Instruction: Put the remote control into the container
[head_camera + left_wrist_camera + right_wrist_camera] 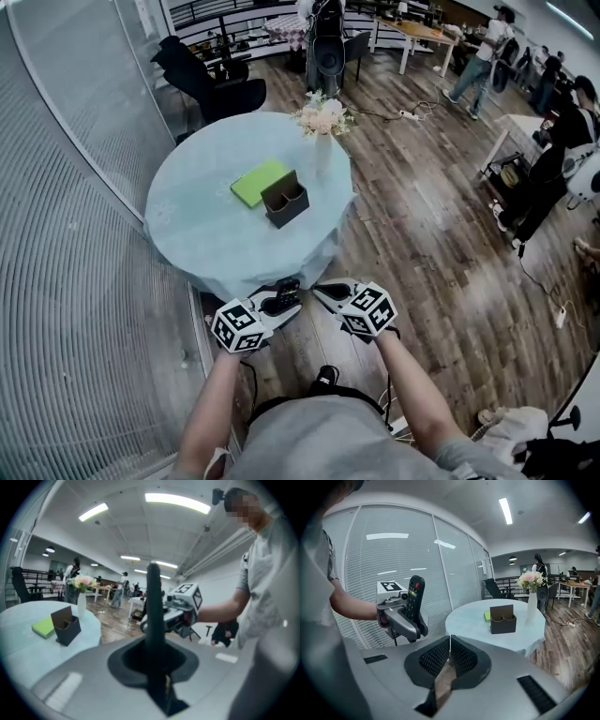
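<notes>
The black remote control (pixel 282 298) stands upright in my left gripper (pixel 268 309), which is shut on it, just below the near edge of the round table (pixel 192 230). In the left gripper view the remote (pixel 153 603) shows edge-on between the pads. In the right gripper view its coloured buttons (pixel 414 597) face me. My right gripper (pixel 329 292) is shut on nothing, close to the right of the left one. The dark two-pocket container (pixel 284 199) sits mid-table, well beyond both grippers; its pockets look empty (pixel 503 619).
A green pad (pixel 256 181) lies just left of the container. A white vase of flowers (pixel 322 120) stands at the table's far right edge. A glass wall with blinds (pixel 66 234) runs along the left. A black chair (pixel 211 84) stands behind the table; people stand far right.
</notes>
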